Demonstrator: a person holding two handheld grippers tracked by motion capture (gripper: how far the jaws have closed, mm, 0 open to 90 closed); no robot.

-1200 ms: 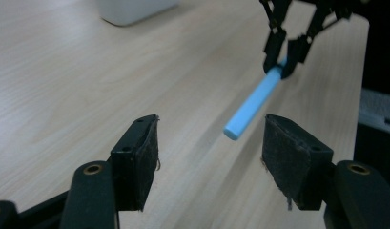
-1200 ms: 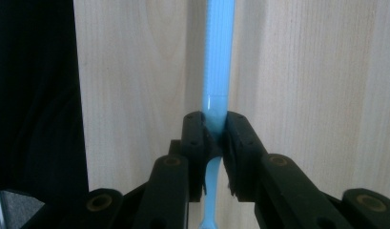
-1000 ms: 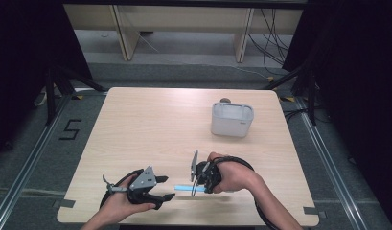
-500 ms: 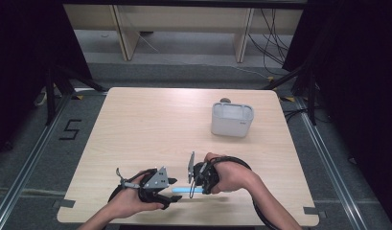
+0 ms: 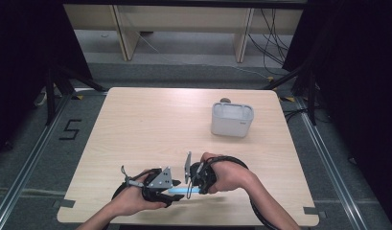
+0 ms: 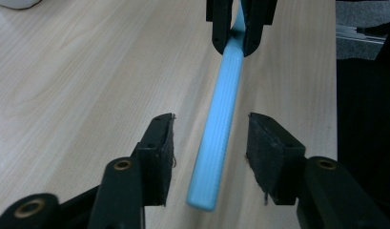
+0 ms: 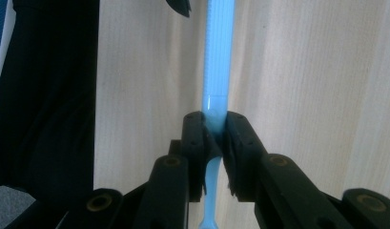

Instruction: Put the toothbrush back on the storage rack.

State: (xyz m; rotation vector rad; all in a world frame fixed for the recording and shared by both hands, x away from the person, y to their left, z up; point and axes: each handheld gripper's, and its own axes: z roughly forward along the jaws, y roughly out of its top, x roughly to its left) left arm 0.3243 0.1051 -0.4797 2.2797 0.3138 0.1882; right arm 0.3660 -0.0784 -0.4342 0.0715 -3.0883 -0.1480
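A light blue ribbed handle (image 5: 176,191), like a toothbrush's, hangs level just above the table near its front edge. My right gripper (image 7: 215,126) is shut on the handle's thin neck (image 7: 219,57). In the left gripper view the handle's free end (image 6: 221,119) lies between the two pads of my left gripper (image 6: 211,125), with a gap on each side. Those jaws have just been closing around it and touch nothing. The right gripper (image 6: 238,28) grips the far end. In the high view the left gripper (image 5: 170,188) faces the right gripper (image 5: 190,188).
A white rectangular container (image 5: 232,120) stands at the back right of the wooden table (image 5: 150,124). Black cables trail from both grippers near the front edge. Dark floor and shelving surround the table.
My left gripper has moved right to the handle's free end and its jaws have narrowed around it. The right gripper has kept still with the handle.
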